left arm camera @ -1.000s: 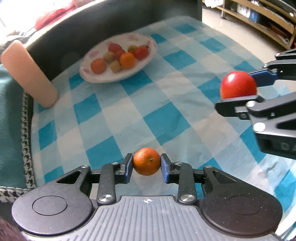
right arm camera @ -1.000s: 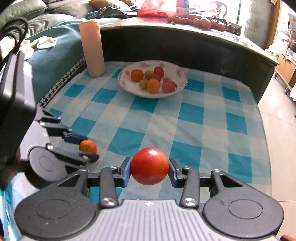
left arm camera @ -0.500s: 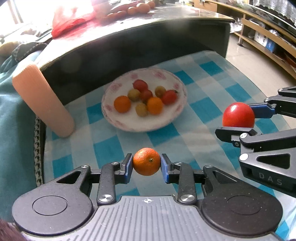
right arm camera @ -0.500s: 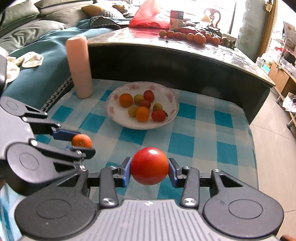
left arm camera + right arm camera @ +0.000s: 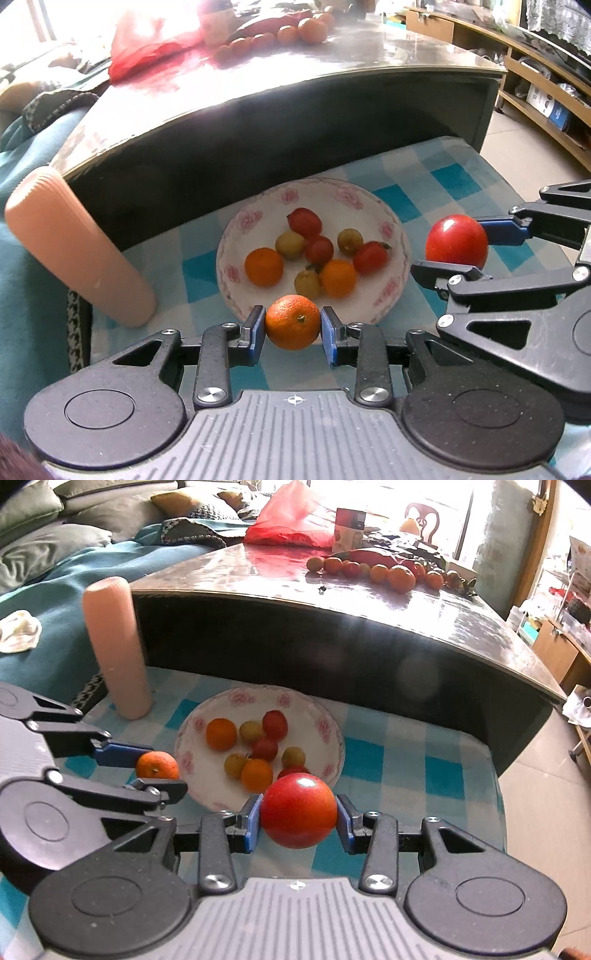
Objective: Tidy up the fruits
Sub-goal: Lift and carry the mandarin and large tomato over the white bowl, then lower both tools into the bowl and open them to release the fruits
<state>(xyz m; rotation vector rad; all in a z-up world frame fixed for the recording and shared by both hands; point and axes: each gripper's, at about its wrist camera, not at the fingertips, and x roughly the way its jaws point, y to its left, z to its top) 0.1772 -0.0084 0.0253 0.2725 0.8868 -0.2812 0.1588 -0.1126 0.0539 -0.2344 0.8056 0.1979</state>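
Observation:
My left gripper (image 5: 293, 331) is shut on a small orange mandarin (image 5: 293, 322), held just above the near rim of a white flowered plate (image 5: 397, 291). The plate holds several small fruits: mandarins, red tomatoes and yellowish plums. My right gripper (image 5: 298, 818) is shut on a large red tomato (image 5: 298, 816), in the air at the plate's (image 5: 332, 734) near right rim. In the left wrist view the right gripper (image 5: 458, 246) and its tomato (image 5: 456, 242) hang right of the plate. In the right wrist view the left gripper (image 5: 155, 767) with its mandarin (image 5: 157, 766) is at the plate's left edge.
A blue-and-white checked cloth (image 5: 454, 177) covers the low surface. A pink ribbed cylinder (image 5: 74, 247) stands left of the plate. Behind rises a dark table (image 5: 369, 657) with loose fruits (image 5: 399, 576) and a red bag (image 5: 291, 520) on top. A teal blanket (image 5: 48, 602) lies left.
Both grippers have moved forward and a little upward toward the plate, each still gripping its fruit. The plate now lies directly beyond the fingertips, and the dark table top has come into view.

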